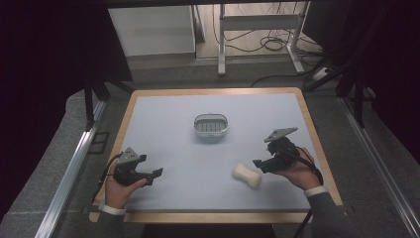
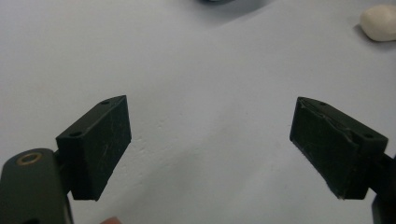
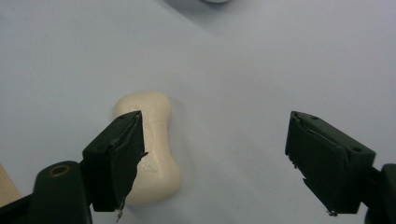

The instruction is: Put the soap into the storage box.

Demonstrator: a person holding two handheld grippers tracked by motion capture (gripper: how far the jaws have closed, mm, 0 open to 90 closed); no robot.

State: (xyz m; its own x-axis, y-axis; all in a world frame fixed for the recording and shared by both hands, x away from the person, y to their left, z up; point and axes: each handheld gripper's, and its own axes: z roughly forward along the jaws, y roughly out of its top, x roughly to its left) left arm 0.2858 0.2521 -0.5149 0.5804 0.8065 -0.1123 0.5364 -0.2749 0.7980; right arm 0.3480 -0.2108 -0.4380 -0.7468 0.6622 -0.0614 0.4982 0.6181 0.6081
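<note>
A cream bar of soap (image 1: 247,175) lies on the pale blue mat, right of centre near the front. Just to its right my right gripper (image 1: 257,163) stands open, apart from the bar. In the right gripper view the soap (image 3: 156,154) lies low at the left, partly behind the left jaw, with bare mat between the jaws of the right gripper (image 3: 212,163). A small oval soap dish (image 1: 210,125) with a ribbed insert sits at the mat's middle. My left gripper (image 1: 157,172) rests open at the front left; in its own view the left gripper (image 2: 210,144) has nothing between its fingers.
The mat covers a wooden table (image 1: 317,144) whose rim shows on all sides. The soap (image 2: 379,22) shows at the top right of the left gripper view. Beyond the table stand a white cabinet (image 1: 151,29) and a metal frame (image 1: 257,22) with cables on the floor.
</note>
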